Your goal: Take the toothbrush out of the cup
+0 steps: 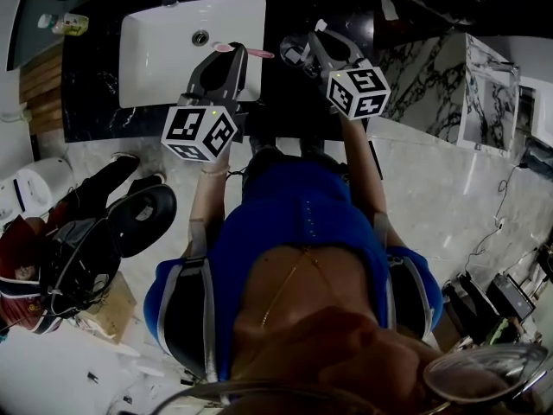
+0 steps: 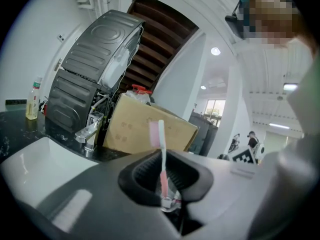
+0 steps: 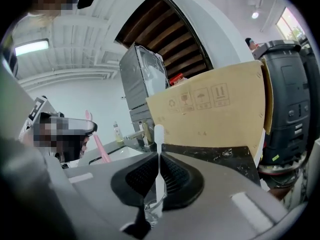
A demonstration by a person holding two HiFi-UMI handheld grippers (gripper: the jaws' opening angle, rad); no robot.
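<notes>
A pink toothbrush (image 2: 161, 149) stands upright between the jaws of my left gripper (image 2: 164, 184), which is shut on its handle. In the head view that left gripper (image 1: 226, 54) hangs at the right edge of the white sink (image 1: 164, 41), the pink toothbrush (image 1: 257, 54) poking out sideways. My right gripper (image 3: 159, 169) is shut on a white toothbrush (image 3: 159, 139), its pads meeting on the thin neck. Just below the jaws sits a clear glass cup (image 3: 152, 209), with the handle still inside it. In the head view the right gripper (image 1: 315, 41) is over the dark counter (image 1: 95, 85).
A chrome faucet (image 2: 90, 131) stands behind the sink, and a cardboard box (image 3: 215, 114) leans at the back of the counter. A small bottle (image 2: 32, 99) is at the far left. A black stool (image 1: 143, 219) and a seated person (image 1: 26, 275) are on the floor, left.
</notes>
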